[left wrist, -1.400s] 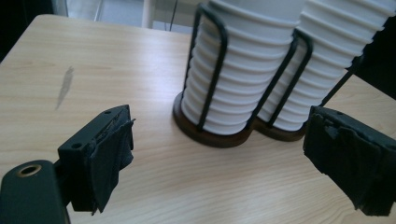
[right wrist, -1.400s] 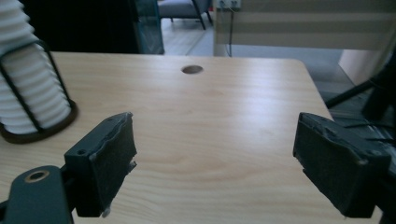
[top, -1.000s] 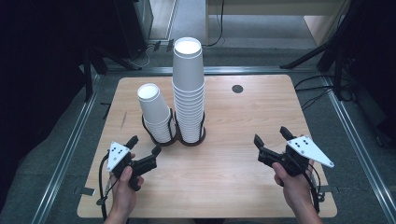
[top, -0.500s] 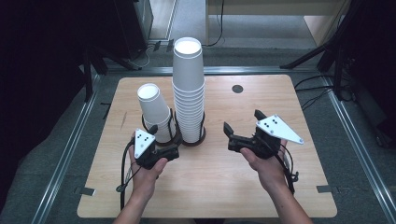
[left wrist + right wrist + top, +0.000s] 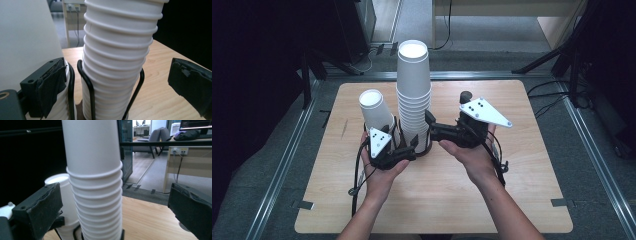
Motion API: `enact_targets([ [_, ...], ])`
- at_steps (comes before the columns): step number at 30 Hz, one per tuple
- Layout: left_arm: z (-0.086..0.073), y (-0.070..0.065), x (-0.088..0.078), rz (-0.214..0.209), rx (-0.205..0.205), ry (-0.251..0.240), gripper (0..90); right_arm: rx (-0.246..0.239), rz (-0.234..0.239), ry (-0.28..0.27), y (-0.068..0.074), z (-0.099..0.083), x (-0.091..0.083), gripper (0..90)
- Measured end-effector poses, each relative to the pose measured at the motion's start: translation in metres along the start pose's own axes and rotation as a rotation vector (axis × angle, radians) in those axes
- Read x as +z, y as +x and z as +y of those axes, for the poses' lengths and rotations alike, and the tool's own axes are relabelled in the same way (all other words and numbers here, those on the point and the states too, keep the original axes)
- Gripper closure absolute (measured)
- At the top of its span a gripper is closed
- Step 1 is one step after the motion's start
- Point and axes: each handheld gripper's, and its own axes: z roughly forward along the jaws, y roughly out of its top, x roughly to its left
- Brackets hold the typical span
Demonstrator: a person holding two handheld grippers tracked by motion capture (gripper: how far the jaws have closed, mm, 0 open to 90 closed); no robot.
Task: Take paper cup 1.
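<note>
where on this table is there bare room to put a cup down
Bare wood lies along the table right edge, the near edge beside the forearms, and the far left corner. It is crowded mid-table, where both tongs flank the tall cup stack and the short stack.

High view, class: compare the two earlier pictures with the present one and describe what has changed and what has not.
Both hands moved forward and inward: the left claw and the right claw now flank the tall cup stack, both open, gripping nothing. Both stacks, including the short stack, and their black wire holder stayed put.
</note>
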Motion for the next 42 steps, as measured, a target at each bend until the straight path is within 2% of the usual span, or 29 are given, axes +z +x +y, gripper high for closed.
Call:
enact_targets([
  [5,0.008,-0.008,0.007,0.012,0.006,-0.021,2.0,0.010,0.017,0.011,0.008,0.007,0.016,0.0],
  [6,0.010,-0.009,0.009,0.017,0.008,-0.025,2.0,0.010,0.020,0.019,0.012,0.010,0.025,0.0],
  [9,0.016,-0.013,0.018,0.027,0.004,-0.032,2.0,0.015,0.020,0.019,0.016,0.016,0.037,0.0],
  [14,0.018,-0.016,0.030,0.054,0.012,-0.034,2.0,0.018,0.002,0.047,0.021,0.025,0.057,0.0],
  [17,0.018,-0.017,0.035,0.059,0.008,-0.033,2.0,0.027,0.003,0.048,0.021,0.029,0.064,0.0],
  [20,0.018,-0.019,0.043,0.073,0.015,-0.031,2.0,0.014,-0.006,0.065,0.023,0.033,0.077,0.0],
  [23,0.018,-0.019,0.046,0.080,0.010,-0.030,2.0,0.027,-0.002,0.070,0.023,0.034,0.084,1.2],
  [26,0.018,-0.019,0.050,0.097,0.014,-0.018,2.3,0.009,-0.016,0.073,0.025,0.034,0.088,1.5],
  [27,0.018,-0.019,0.052,0.110,0.021,-0.014,3.2,0.012,-0.019,0.077,0.025,0.033,0.090,1.5],
  [30,0.018,-0.019,0.052,0.109,0.021,-0.015,4.1,0.041,-0.009,0.081,0.025,0.032,0.094,3.5],
  [33,0.018,-0.019,0.052,0.109,0.018,-0.017,4.2,0.045,0.000,0.082,0.025,0.030,0.095,5.3],
  [42,0.017,-0.019,0.052,0.105,0.022,-0.018,4.5,0.011,-0.005,0.057,0.027,0.031,0.097,8.1],
])
